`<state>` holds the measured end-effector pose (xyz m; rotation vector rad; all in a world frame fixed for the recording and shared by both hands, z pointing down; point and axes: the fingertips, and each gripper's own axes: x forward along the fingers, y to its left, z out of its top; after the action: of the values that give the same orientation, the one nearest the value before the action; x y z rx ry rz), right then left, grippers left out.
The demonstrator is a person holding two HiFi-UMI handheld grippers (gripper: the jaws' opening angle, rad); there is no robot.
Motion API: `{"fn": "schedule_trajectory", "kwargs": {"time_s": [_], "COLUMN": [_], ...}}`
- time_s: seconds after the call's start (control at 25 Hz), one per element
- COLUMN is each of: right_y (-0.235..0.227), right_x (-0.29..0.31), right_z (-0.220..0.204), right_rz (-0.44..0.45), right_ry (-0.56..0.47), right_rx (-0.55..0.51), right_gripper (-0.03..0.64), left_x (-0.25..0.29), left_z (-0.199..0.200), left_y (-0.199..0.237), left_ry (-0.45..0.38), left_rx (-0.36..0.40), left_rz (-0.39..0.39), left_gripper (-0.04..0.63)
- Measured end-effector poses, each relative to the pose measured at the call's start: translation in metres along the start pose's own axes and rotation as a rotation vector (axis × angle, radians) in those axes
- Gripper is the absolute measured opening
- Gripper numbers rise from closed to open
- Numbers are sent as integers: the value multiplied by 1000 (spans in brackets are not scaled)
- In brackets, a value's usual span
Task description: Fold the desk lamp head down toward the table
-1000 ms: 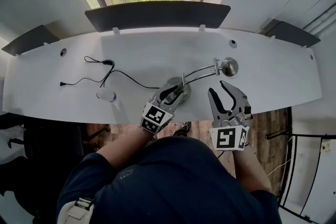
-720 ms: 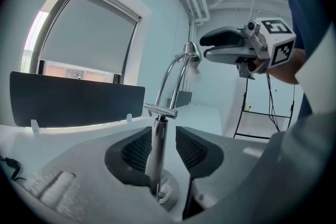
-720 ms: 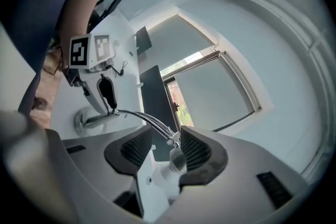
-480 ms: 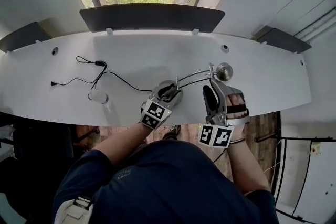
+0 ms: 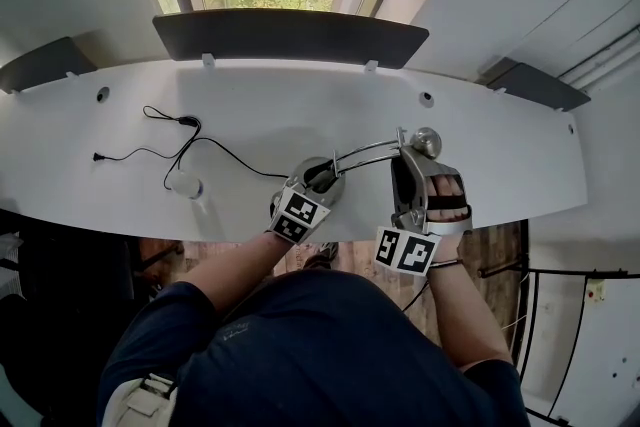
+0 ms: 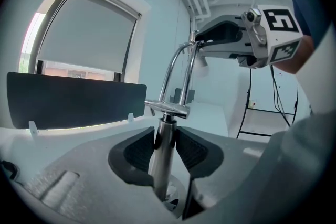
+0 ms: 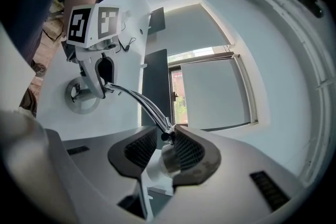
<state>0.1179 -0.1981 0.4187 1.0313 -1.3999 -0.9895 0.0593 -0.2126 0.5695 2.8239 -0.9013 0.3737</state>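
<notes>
Behind the right gripper (image 5: pixel 412 167), the lamp head (image 5: pixel 429 138) shows only partly.

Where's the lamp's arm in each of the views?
Head view: lamp arm, just right of centre, lying across the desk.
Left gripper view: arm, centre, rising to the upper middle.
Right gripper view: arm, left of centre, curving up-left.
Shared landmark: dark panel below the window.
</notes>
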Motion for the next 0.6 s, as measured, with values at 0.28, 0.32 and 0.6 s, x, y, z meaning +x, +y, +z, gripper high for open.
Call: {"fn": "schedule_trajectory", "kwargs": {"time_s": [0.28,0.32,0.6], "right_y": [-2,-2,-1], "right_x": [-1,-1,-2], "right_z": [-1,-1,-2], "right_rz": [-5,-4,-10], "right_ry": [-15,-16,-9], "right_rx": [102,117,178], "right_gripper": [100,100,92], "left_x": [0,0,0], "left_z": [0,0,-2], "left_y": [2,2,2], "left_ry": [-11,-14,-16], "left_rx": [15,15,16], "left_rz": [-3,-3,-3], "left_gripper": [124,124,124]}}
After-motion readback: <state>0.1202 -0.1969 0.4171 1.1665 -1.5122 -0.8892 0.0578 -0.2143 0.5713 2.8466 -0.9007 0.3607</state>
